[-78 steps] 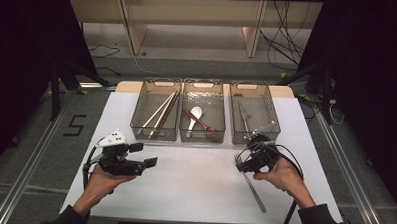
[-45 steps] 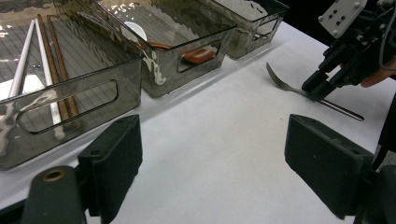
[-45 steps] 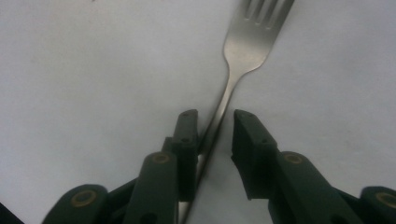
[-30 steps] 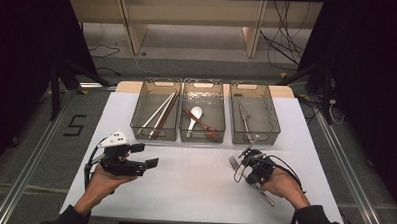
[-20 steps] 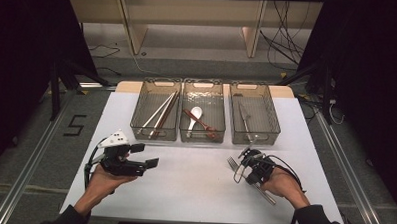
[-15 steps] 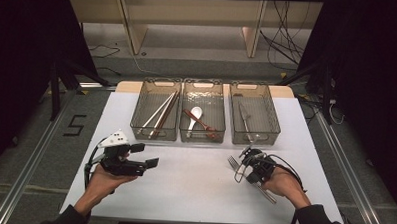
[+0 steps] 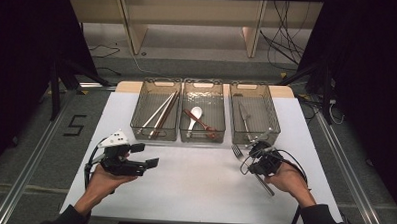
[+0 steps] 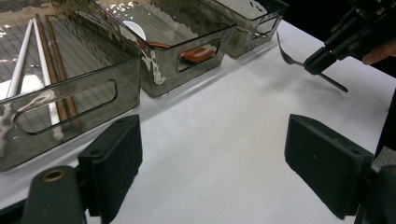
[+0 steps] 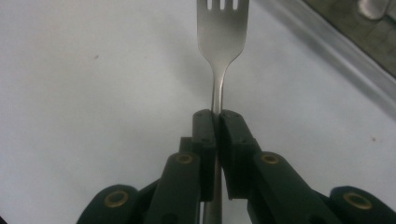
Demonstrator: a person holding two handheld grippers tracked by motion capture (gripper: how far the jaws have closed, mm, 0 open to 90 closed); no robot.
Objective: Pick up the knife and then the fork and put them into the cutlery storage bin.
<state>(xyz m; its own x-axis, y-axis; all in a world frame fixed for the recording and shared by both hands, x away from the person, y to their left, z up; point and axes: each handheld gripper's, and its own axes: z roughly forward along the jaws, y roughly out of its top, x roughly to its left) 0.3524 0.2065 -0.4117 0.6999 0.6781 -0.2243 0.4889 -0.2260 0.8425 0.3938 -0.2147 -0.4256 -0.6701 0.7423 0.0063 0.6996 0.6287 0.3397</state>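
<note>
The right gripper has its jaws pinched tight on the neck of a metal fork, just below where the handle widens into the tines. In the high view the fork sits low over the white table, tines pointing toward the three clear bins, its handle running back under the right hand. The nearest bin is the right-hand one, which already holds other metal cutlery — likely where this fork belongs.

The fork looks stiff, fairly light and smooth (polished steel tends to slip or swivel in flat pads). A hold at the narrow neck is secure enough for a short carry, but the long handle behind could make it pivot; a grip nearer the middle of the handle would balance better.

The left gripper hovers over the table with its jaws wide apart, holding nothing.
</note>
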